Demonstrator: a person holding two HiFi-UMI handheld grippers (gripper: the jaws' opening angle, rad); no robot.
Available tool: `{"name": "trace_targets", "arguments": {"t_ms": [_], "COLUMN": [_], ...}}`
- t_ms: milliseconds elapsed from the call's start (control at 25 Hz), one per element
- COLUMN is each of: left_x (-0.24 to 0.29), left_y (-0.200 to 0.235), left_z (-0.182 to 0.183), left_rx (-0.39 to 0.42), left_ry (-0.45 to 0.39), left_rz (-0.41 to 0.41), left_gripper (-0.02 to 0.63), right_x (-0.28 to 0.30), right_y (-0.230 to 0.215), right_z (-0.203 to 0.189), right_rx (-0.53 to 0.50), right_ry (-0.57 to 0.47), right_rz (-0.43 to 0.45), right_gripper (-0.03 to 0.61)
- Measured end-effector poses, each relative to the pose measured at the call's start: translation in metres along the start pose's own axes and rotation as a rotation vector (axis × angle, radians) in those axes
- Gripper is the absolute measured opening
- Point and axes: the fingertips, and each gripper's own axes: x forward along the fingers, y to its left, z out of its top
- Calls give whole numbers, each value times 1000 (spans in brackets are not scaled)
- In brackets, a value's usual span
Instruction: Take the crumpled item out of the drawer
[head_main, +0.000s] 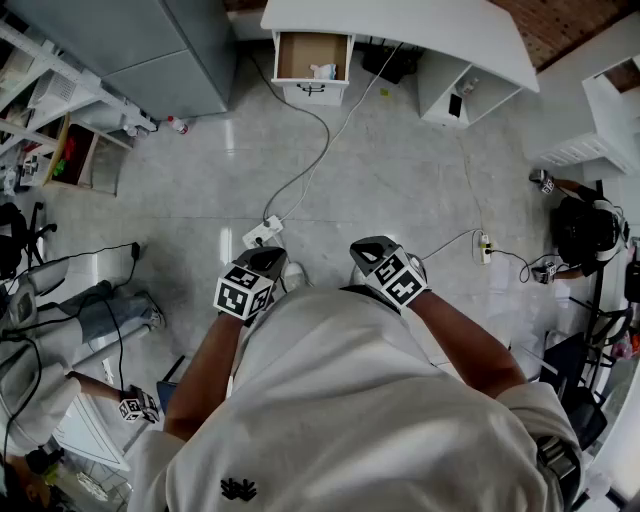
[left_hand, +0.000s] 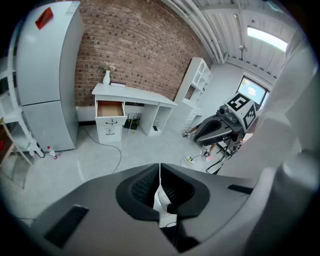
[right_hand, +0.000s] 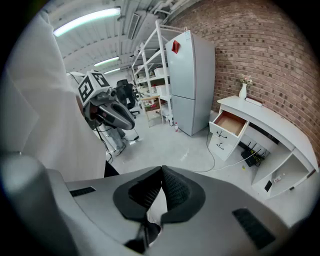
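Observation:
Across the room, the top drawer of the white desk stands pulled open. A small white crumpled item lies at its front right corner. Both grippers are held close to the person's chest, far from the desk. My left gripper is shut with nothing between its jaws. My right gripper is also shut and empty. From the left gripper view the open drawer shows its wooden inside, and the item is hidden. The right gripper view shows the drawer from the side.
A grey fridge stands left of the desk. Cables and a power strip lie on the floor between me and the drawer. A second power strip lies to the right. A person sits at the right, and shelves line the left.

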Motion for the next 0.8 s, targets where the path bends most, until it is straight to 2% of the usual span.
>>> {"name": "trace_targets", "arguments": {"t_ms": [240, 440, 600, 720, 800], "left_x": [-26, -6, 34, 69, 90], "left_y": [30, 38, 36, 32, 31], "left_z": [7, 20, 49, 84, 114], "left_rx": [62, 107, 146, 193, 197], "left_ry": [-10, 15, 35, 64, 73], "left_rz": [-60, -120, -156, -131, -105], "left_gripper": [26, 26, 28, 28, 28], "right_x": [31, 31, 28, 20, 9], "right_y": [21, 12, -27, -76, -116], "right_z": [51, 60, 53, 47, 50], "right_rx": [62, 136, 164, 165, 171], "right_ry": [-29, -31, -32, -55, -78], "right_rz": [-36, -47, -43, -52, -62], "right_gripper": [29, 29, 31, 32, 42]}}
